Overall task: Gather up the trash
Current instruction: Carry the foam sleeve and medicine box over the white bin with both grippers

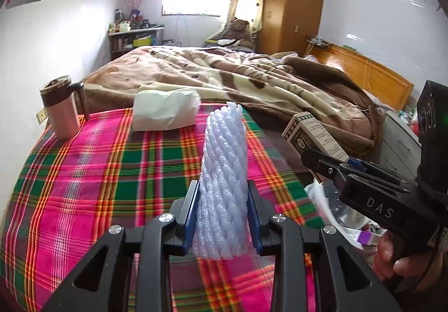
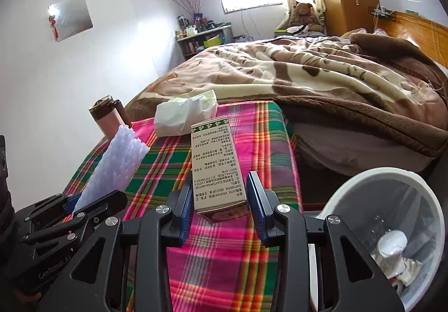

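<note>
My left gripper (image 1: 223, 201) is shut on a white foam net sleeve (image 1: 224, 172), held upright above the plaid cloth; it also shows in the right wrist view (image 2: 112, 166). My right gripper (image 2: 219, 194) is shut on a printed cardboard box (image 2: 215, 163), seen from the left wrist view (image 1: 313, 135) at the right, over the table's edge. A white bin (image 2: 392, 180) with a clear liner and some trash inside stands at the lower right, beside the table. A crumpled white paper bag (image 1: 165, 110) lies at the cloth's far edge.
A steel travel mug (image 1: 60, 110) stands at the far left corner of the plaid-covered table (image 1: 98, 172). Behind it is a bed with a brown blanket (image 1: 224, 77), a wooden wardrobe (image 1: 291, 4) and a cluttered shelf (image 1: 134, 35).
</note>
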The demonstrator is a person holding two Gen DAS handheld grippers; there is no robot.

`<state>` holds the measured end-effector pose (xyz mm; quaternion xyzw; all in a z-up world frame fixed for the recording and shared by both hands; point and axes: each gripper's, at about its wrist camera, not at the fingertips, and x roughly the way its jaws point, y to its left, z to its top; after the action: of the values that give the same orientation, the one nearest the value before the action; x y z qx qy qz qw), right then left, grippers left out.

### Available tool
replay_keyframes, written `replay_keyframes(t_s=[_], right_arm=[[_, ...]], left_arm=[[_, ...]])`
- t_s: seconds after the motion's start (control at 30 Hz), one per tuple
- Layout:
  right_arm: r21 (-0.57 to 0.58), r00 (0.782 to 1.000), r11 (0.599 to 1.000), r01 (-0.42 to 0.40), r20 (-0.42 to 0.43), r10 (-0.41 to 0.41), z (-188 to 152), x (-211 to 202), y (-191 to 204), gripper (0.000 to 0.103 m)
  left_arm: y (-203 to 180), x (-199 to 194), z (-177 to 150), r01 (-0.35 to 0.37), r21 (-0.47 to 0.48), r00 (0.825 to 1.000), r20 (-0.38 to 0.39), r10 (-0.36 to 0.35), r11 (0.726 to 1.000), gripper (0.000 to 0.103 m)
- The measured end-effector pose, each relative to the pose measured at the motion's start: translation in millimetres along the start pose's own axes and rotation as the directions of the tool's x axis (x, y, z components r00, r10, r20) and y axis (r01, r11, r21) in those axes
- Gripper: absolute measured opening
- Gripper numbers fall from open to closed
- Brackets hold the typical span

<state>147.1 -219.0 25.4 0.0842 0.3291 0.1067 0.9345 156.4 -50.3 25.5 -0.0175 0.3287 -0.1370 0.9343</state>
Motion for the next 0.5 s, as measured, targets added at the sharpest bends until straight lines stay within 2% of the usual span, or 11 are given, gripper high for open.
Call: replay_keyframes(t_s=[0.5], right_arm=[[0.086,0.99,0.991,0.103,0.083,-0.11,-15,-50,-40,0.037]], left_arm=[[-57,-16,-9,0.1,0.088,0.994,0.027,-0.102,0.991,0.033]])
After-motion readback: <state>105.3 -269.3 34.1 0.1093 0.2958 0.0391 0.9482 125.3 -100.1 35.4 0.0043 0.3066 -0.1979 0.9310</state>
